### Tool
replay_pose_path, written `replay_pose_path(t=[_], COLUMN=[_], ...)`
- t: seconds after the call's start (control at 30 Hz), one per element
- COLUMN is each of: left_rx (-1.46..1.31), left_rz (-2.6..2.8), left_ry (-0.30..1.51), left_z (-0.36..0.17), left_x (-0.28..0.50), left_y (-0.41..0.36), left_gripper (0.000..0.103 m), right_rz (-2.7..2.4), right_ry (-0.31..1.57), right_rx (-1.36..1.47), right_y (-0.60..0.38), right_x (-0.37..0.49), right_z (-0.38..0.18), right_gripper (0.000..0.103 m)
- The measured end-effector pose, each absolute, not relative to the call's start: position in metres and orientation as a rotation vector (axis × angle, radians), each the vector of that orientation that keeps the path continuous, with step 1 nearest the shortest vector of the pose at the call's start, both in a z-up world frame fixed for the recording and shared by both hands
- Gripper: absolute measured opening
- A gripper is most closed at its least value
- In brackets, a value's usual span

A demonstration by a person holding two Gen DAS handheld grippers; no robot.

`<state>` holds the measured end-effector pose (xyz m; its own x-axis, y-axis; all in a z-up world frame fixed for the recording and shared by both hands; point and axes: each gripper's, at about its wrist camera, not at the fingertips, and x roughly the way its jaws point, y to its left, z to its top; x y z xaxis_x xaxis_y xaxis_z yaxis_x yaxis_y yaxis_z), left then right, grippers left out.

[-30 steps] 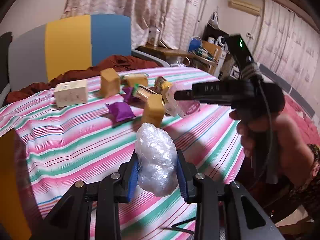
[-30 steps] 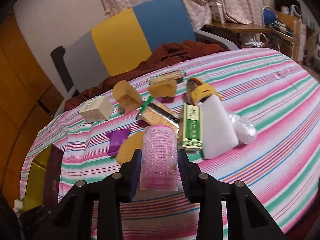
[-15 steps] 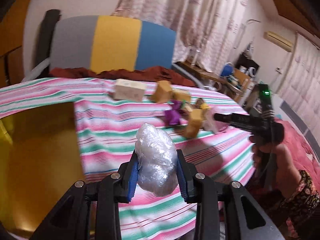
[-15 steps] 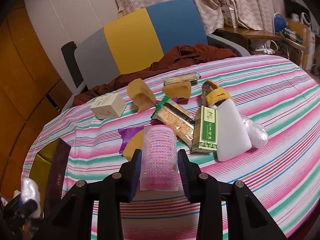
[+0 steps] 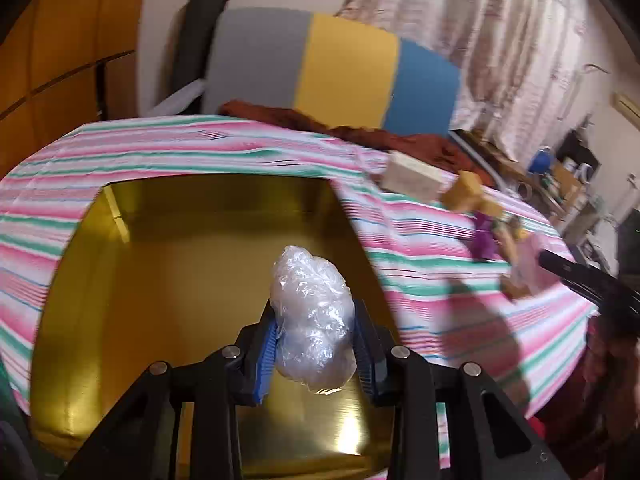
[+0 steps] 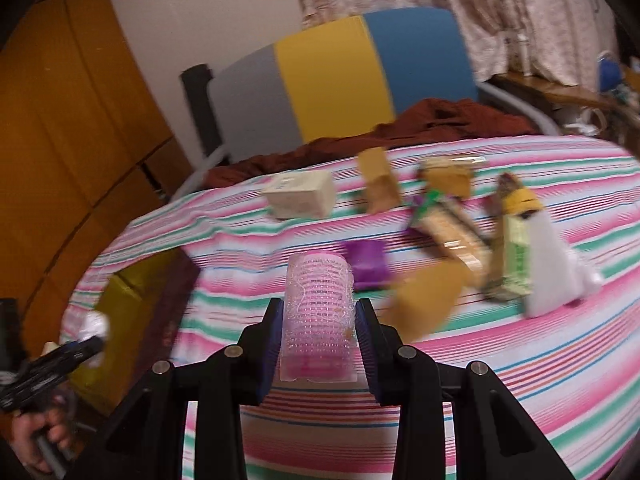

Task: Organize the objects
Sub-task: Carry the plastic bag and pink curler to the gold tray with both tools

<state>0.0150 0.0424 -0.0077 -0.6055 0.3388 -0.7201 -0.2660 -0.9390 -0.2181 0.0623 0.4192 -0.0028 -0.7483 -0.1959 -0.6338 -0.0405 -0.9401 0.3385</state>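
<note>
My left gripper (image 5: 314,346) is shut on a crumpled clear plastic bag (image 5: 312,316) and holds it above the open gold box (image 5: 192,280) at the table's left end. My right gripper (image 6: 318,344) is shut on a pink mesh-wrapped packet (image 6: 318,320) above the striped tablecloth (image 6: 520,360). The gold box (image 6: 120,312) and the left gripper (image 6: 80,348) with the bag also show at the left of the right wrist view. The right gripper with the pink packet (image 5: 532,268) shows at the right of the left wrist view.
Loose items lie on the table: a cream box (image 6: 300,196), tan sponge blocks (image 6: 378,184), a purple wrapper (image 6: 366,264), a cracker pack (image 6: 448,228), a green box (image 6: 518,260), a white pouch (image 6: 556,276). A grey-yellow-blue chair (image 5: 332,68) stands behind.
My left gripper has swung left with the plastic bag and is now over the gold box. My right gripper has moved left with the pink packet, nearer the box.
</note>
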Motion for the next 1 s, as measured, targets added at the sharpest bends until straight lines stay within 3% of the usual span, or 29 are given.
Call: replay_pose_path(t=[0.47, 0.63, 1.0], left_rx=[-1.462, -1.506, -1.389], left_rz=[2.539, 2.541, 2.704], left_ry=[-0.320, -0.313, -0.445], left_z=[-0.053, -0.058, -0.036], left_x=[-0.040, -0.040, -0.022], left_y=[-0.030, -0.034, -0.057], left_gripper=[0.035, 0.043, 0.046], right_rz=[-2.449, -2.371, -2.320], right_ry=[-0.333, -0.295, -0.224], right_rx=[1.070, 1.151, 1.227], right_y=[0.226, 0.189, 0.140], right_x=[0.016, -0.001, -0.034], right_z=[0.003, -0.014, -0.042], right_gripper=[0.037, 0.037, 0.038])
